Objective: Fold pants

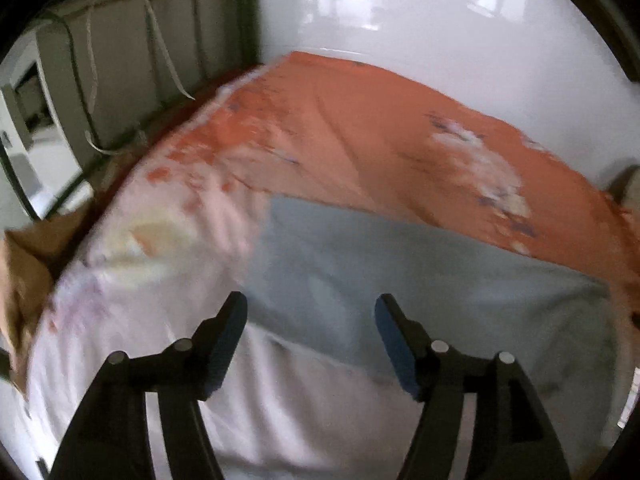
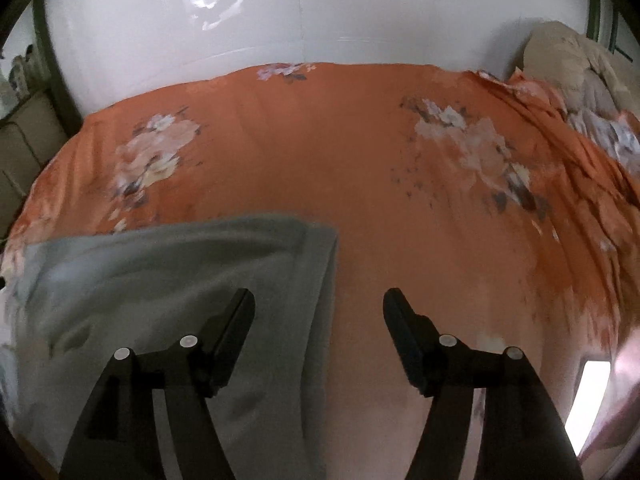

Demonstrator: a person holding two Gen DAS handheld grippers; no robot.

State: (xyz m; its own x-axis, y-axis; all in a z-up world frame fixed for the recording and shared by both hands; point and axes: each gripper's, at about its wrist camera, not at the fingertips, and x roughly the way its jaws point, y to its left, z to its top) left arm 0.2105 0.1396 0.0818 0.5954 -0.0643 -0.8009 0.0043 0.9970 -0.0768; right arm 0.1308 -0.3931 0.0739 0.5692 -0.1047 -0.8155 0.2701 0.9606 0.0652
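Observation:
Grey pants (image 1: 420,276) lie flat as a folded rectangle on an orange floral bedsheet (image 1: 352,128). In the left wrist view my left gripper (image 1: 311,312) hovers over the pants' near left corner, jaws wide apart and nothing between the blue pads. In the right wrist view the same pants (image 2: 168,280) fill the lower left, their right edge running between the fingers. My right gripper (image 2: 319,308) stands open above that edge, holding nothing. The picture is blurred by motion in both views.
The bed meets a white glossy wall (image 2: 320,20) at the back. A metal bed frame with a beige panel (image 1: 132,60) and a brown cardboard box (image 1: 24,272) stand at the left. A beige pillow and bunched bedding (image 2: 580,68) lie at the far right.

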